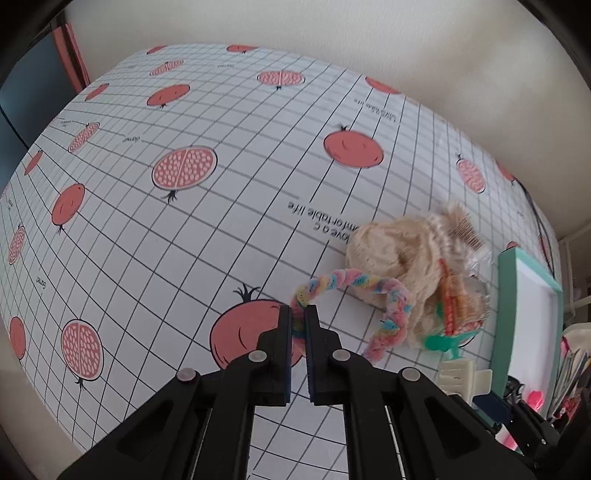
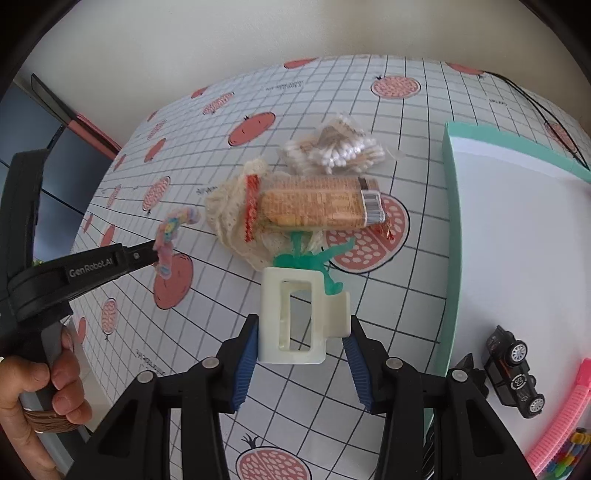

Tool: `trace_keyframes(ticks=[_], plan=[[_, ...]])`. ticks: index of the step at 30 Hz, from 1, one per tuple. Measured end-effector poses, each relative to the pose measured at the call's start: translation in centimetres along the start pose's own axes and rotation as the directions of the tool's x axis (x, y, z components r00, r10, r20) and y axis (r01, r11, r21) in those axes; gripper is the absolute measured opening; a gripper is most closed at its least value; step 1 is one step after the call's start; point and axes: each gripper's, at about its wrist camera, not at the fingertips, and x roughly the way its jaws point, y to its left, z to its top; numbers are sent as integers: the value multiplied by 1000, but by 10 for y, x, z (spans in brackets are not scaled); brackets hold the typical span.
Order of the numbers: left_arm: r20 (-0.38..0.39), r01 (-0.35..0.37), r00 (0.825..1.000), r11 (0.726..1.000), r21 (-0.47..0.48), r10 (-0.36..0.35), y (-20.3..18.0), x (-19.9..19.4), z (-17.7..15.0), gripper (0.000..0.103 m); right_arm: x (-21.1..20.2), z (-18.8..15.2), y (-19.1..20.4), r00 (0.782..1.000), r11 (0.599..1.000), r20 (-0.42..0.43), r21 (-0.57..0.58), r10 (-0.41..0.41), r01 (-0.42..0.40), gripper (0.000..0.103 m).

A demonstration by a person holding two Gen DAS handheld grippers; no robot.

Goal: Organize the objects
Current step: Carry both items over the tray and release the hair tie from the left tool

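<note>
We see home setting: pomegranate-print tablecloth, toy car in tray, plain wall.

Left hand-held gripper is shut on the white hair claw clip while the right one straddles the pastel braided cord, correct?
Swapped. The left hand-held gripper is shut on the pastel braided cord, per the left wrist view; the white hair claw clip sits between the open right hand-held gripper.

My fingers are black with blue ribbed pads and silver rivets; one arm carries white "GenRobot.AI" lettering.
</note>
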Motion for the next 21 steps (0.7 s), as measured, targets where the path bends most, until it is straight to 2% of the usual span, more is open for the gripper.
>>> trace_keyframes(ticks=[5, 10, 16, 21], plan=[[44, 38, 998, 999, -3, -38, -6, -19, 4, 6, -27, 7, 4, 998, 1000, 65, -3, 22, -21, 48], [92, 79, 993, 997, 3, -79, -15, -39, 11, 6, -58, 14, 2, 989, 1000, 145, 9, 8, -9, 48], [143, 124, 981, 992, 37, -128, -34, -62, 14, 6, -92, 20, -17, 973, 997, 221, 48, -70, 61, 48], [171, 159, 971, 985, 70, -169, -56, -76, 12, 6, -111, 21, -44, 963, 992, 251, 110, -95, 69, 48]])
